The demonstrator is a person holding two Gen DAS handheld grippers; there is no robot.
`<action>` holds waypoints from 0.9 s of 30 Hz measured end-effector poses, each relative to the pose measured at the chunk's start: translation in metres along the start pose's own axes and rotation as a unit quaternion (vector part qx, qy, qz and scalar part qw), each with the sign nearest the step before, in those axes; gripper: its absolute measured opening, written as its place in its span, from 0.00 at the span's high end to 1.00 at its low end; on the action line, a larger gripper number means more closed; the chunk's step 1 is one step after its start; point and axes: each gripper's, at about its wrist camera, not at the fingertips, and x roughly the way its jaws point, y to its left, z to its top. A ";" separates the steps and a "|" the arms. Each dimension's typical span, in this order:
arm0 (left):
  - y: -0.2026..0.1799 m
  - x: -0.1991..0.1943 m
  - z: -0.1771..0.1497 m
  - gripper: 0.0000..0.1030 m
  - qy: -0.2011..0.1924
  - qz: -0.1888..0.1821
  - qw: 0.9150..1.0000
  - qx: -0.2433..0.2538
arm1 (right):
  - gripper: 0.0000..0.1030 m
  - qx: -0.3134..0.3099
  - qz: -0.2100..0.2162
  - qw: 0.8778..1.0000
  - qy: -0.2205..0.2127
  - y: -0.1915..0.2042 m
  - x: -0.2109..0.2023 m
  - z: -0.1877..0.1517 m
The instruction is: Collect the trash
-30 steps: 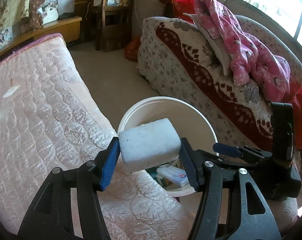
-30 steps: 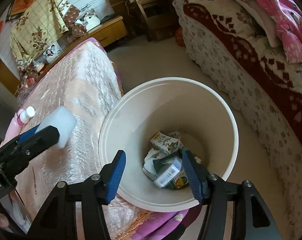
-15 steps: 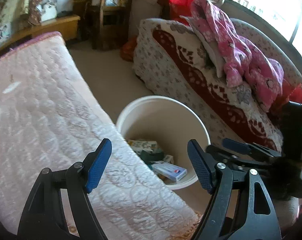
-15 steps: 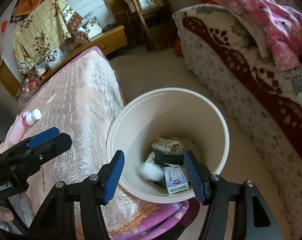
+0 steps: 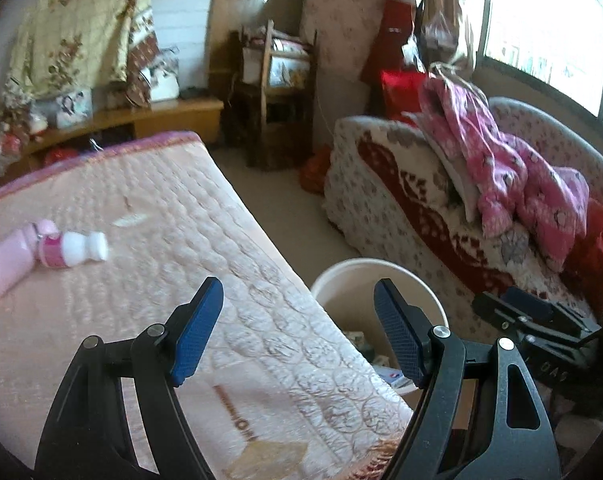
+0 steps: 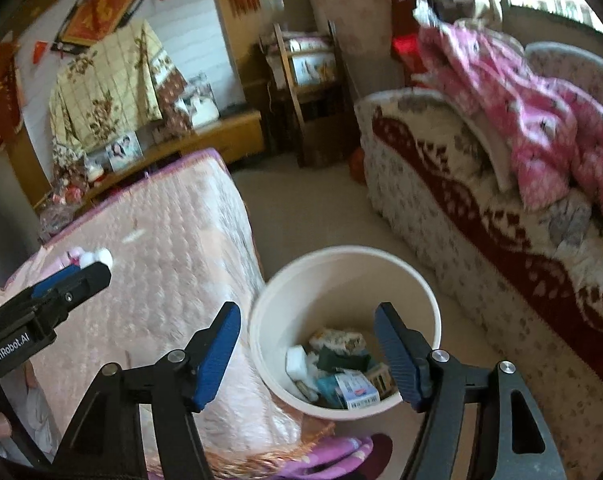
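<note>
A cream trash bucket (image 6: pixel 425 300) stands on the floor between the table and the sofa; it also shows in the left wrist view (image 5: pixel 381 266). Inside lie a white foam block (image 6: pixel 295 360), small cartons and a blue-and-white box (image 6: pixel 357 392). A pink-and-white bottle (image 5: pixel 67 249) and a pale pink tube (image 5: pixel 5 262) lie on the pink quilted table cover (image 5: pixel 141 240). My left gripper (image 5: pixel 299 334) is open and empty above the table's near corner. My right gripper (image 6: pixel 307 354) is open and empty above the bucket.
A sofa with a red-and-white cover (image 5: pixel 413 208) and a pink garment (image 5: pixel 513 168) stands to the right. A wooden chair (image 5: pixel 277 92) and a low shelf with photos (image 5: pixel 141 116) stand at the back. Bare floor (image 5: pixel 277 196) runs between table and sofa.
My left gripper opened and the white foam block fell into the bucket. Both grippers then rose and tilted up, bringing the bottle and tube on the table into view.
</note>
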 end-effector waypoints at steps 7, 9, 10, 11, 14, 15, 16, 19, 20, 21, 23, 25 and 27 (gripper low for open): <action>0.010 -0.033 0.002 0.25 -0.033 0.026 0.999 0.000 | 0.28 -0.005 -0.010 0.999 -0.049 0.022 -0.033 0.005; 0.008 -0.040 0.002 0.25 -0.041 0.031 0.999 0.006 | 0.27 -0.009 -0.011 0.998 -0.059 0.026 -0.040 0.005; 0.007 -0.043 0.002 0.25 -0.044 0.037 0.998 0.009 | 0.27 -0.010 -0.012 0.998 -0.063 0.027 -0.043 0.005; 0.006 -0.047 0.001 0.25 -0.047 0.041 0.998 0.012 | 0.26 -0.010 -0.013 0.998 -0.069 0.029 -0.048 0.006; 0.005 -0.056 0.000 0.25 -0.056 0.039 0.998 0.015 | 0.21 -0.010 -0.012 0.996 -0.083 0.033 -0.058 0.007; 0.005 -0.058 0.001 0.25 -0.058 0.038 0.997 0.015 | 0.20 -0.012 -0.014 0.996 -0.088 0.034 -0.062 0.008; 0.005 -0.062 0.001 0.25 -0.062 0.040 0.997 0.016 | 0.19 -0.013 -0.015 0.996 -0.090 0.035 -0.063 0.008; 0.004 -0.070 0.001 0.25 -0.070 0.046 0.996 0.016 | 0.18 -0.017 -0.017 0.995 -0.096 0.037 -0.069 0.010; 0.004 -0.072 0.001 0.25 -0.072 0.048 0.996 0.016 | 0.18 -0.017 -0.016 0.995 -0.098 0.038 -0.071 0.010; 0.005 -0.075 0.000 0.25 -0.074 0.051 0.996 0.015 | 0.18 -0.018 -0.016 0.995 -0.100 0.039 -0.073 0.010; 0.005 -0.078 0.000 0.25 -0.077 0.052 0.996 0.016 | 0.18 -0.018 -0.016 0.994 -0.105 0.040 -0.077 0.010; 0.005 -0.081 -0.001 0.25 -0.079 0.055 0.995 0.019 | 0.18 -0.019 -0.016 0.994 -0.108 0.042 -0.079 0.010; 0.004 -0.082 -0.002 0.25 -0.080 0.056 0.995 0.020 | 0.18 -0.022 -0.021 0.993 -0.113 0.044 -0.082 0.008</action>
